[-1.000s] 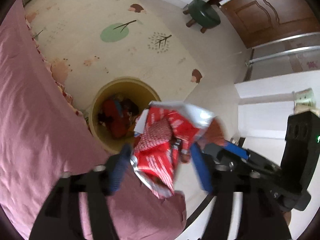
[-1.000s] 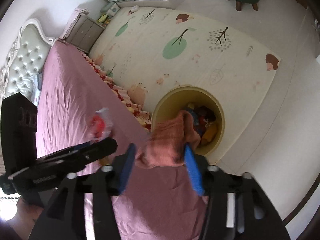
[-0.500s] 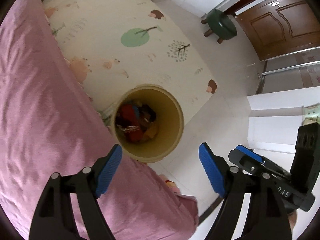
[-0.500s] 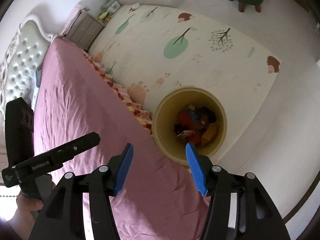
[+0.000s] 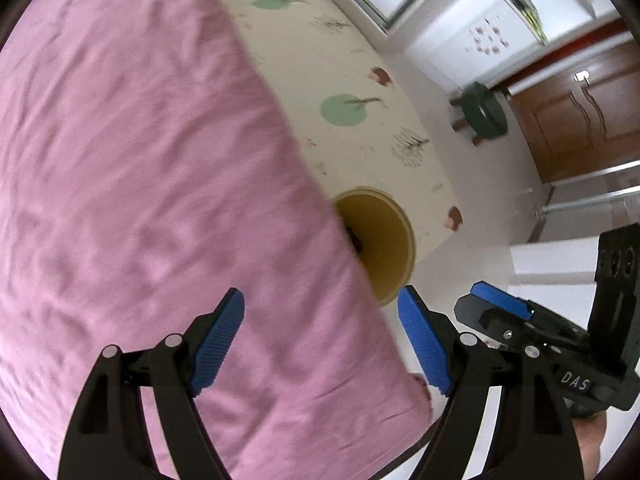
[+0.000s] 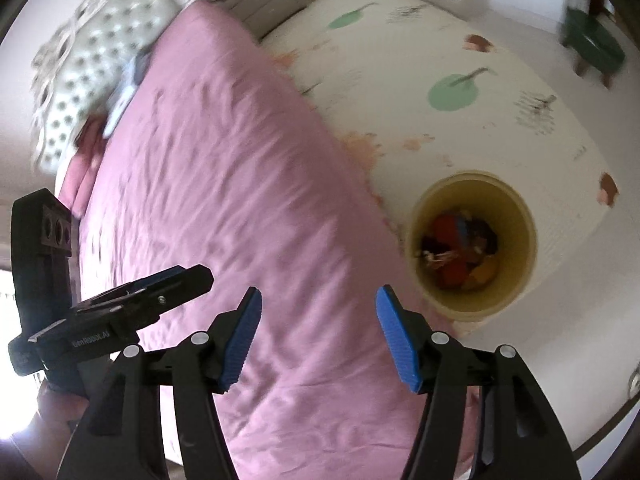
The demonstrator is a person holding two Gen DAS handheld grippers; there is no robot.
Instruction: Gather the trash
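Two grippers are seen above a pink-covered bed (image 6: 224,184). The left gripper (image 5: 320,344) is spread wide and nothing is held between its blue pads. The right gripper (image 6: 318,336) is caught opening, and its jaws are likewise empty. To the right, on the patterned floor mat (image 6: 460,40) just beside the bed edge, a yellow bin (image 6: 472,240) is stood upright; red, blue and orange trash (image 6: 460,248) is piled inside. Single pieces are blurred beyond telling. In the left wrist view the bin (image 5: 384,248) is half hidden by the bedcover.

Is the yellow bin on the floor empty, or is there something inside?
Not empty. The right wrist view shows red, blue and orange trash at the bottom of the yellow bin.
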